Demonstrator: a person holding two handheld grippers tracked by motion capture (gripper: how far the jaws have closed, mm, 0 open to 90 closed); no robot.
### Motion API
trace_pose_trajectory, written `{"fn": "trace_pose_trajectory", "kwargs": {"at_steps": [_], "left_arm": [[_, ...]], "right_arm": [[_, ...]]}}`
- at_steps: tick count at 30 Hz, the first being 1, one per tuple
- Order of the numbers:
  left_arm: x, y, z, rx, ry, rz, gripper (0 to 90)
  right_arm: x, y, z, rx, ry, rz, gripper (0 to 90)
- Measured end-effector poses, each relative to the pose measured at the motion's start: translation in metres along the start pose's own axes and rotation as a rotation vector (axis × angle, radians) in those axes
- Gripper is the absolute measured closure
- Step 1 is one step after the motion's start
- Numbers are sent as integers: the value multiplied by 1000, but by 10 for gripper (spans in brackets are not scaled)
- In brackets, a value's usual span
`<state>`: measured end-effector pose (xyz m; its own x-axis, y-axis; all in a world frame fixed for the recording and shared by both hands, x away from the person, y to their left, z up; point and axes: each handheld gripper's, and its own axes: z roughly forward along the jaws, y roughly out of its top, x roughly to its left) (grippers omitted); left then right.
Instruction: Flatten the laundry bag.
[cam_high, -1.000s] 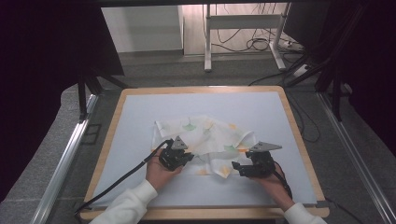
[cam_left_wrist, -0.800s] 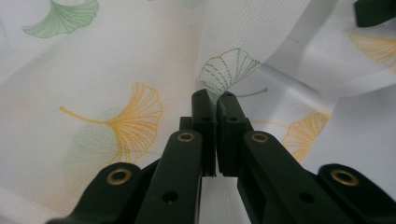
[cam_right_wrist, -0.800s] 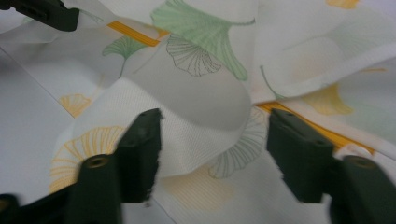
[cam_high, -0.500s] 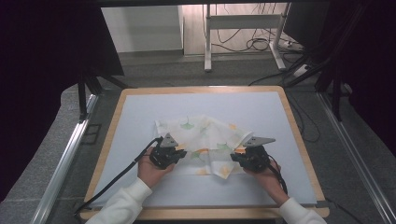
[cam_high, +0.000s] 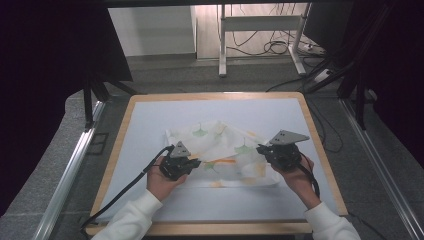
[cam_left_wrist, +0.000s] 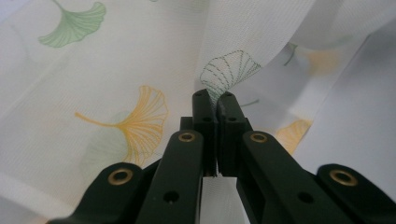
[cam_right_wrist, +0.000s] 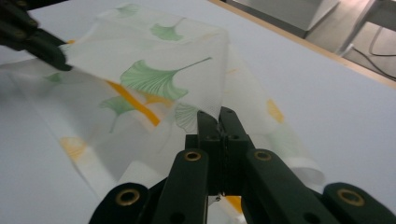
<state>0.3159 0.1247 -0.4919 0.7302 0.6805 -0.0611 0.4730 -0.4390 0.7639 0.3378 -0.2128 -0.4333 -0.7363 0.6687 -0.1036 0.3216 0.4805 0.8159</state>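
A thin white cloth (cam_high: 220, 147) printed with green and orange ginkgo leaves lies on the pale mat, its near edge lifted and stretched between both grippers. My left gripper (cam_high: 196, 161) is shut on the cloth's left part; in the left gripper view the jaws (cam_left_wrist: 214, 96) pinch a fold of the cloth (cam_left_wrist: 116, 70). My right gripper (cam_high: 261, 149) is shut on the right edge, where its jaws have just closed. In the right gripper view the gripper (cam_right_wrist: 217, 114) holds the cloth (cam_right_wrist: 159, 70) raised off the mat, with the left gripper (cam_right_wrist: 58, 58) at the far corner.
The table (cam_high: 215, 95) has a wooden rim around the pale mat (cam_high: 145, 130). Black cables trail from each gripper toward the near edge. Beyond the table are a grey floor, dark stands at both sides and a white frame with loose cables (cam_high: 280, 47).
The right hand rose and moved away from the near edge, closing on the cloth's edge and lifting it. The cloth now hangs taut between both grippers. The left hand barely moved.
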Motion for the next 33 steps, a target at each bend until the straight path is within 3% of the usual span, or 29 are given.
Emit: {"fn": "trace_pose_trajectory", "kwargs": {"at_steps": [3,6,9,17,24,25,26,28,29,30,33], "left_arm": [[9,-8,-7,11,17,-17,894],[14,-15,-12,20,26,-26,895],[15,-17,-14,15,29,-27,894],[17,-13,-12,3,21,-33,895],[21,-9,-14,-4,45,-27,896],[23,-10,-16,-3,52,-25,896],[26,-13,-20,-1,59,-32,896],[31,-19,-26,3,72,-45,897],[31,-19,-26,3,72,-45,897],[37,-26,-31,9,88,-64,897],[42,-35,-36,14,86,-93,896]], "right_arm": [[10,-6,7,6,73,13,886],[18,-15,14,37,112,12,886],[19,-20,20,60,122,15,886],[12,-15,21,55,96,19,887],[6,-14,29,63,99,37,886],[7,-15,29,57,153,63,886],[9,-15,29,53,175,69,884],[17,-16,28,38,257,54,822],[23,-16,27,37,278,39,738],[26,-17,25,28,279,32,654],[20,-19,18,-29,284,98,597]]}}
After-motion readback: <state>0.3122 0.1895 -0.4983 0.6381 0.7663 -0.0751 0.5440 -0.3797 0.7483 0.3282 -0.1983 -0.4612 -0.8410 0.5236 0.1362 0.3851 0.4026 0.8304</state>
